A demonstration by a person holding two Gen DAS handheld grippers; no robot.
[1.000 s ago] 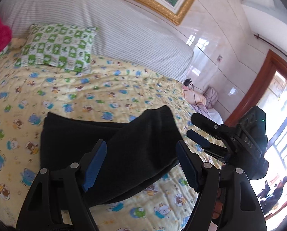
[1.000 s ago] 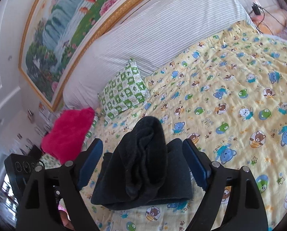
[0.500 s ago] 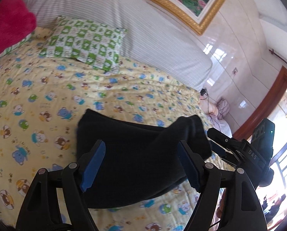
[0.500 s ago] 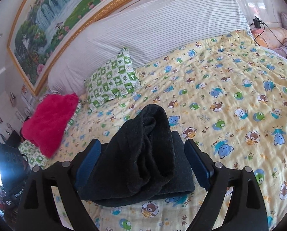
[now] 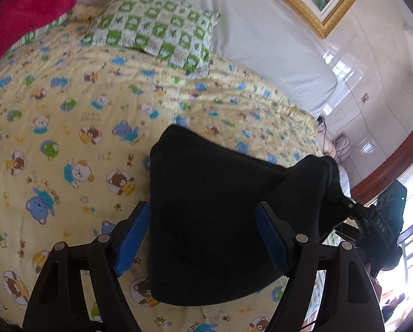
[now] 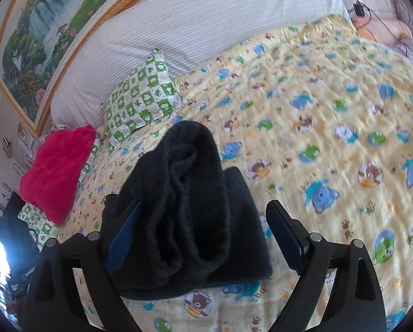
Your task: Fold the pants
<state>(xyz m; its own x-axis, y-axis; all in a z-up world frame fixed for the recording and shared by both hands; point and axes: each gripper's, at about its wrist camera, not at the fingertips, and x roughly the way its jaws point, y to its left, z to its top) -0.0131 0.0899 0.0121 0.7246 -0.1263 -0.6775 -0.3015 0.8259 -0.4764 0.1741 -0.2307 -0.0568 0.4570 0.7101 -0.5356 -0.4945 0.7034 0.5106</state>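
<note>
The black pants lie folded in a thick bundle on the yellow cartoon-print bedspread. In the right wrist view the pants show a rolled upper fold resting on a flat lower layer. My left gripper is open, its blue pads on either side of the bundle's near edge. My right gripper is open too, its left pad partly hidden by the fold. The right gripper also shows in the left wrist view, at the bundle's right end.
A green checkered pillow and a white striped bolster lie at the head of the bed. A pink cushion sits at the left. A framed painting hangs above. A wooden door frame stands to the right.
Both grippers have moved in closer over the bundle. The left view has swung left, so the pants now sit further right. Both stay open.
</note>
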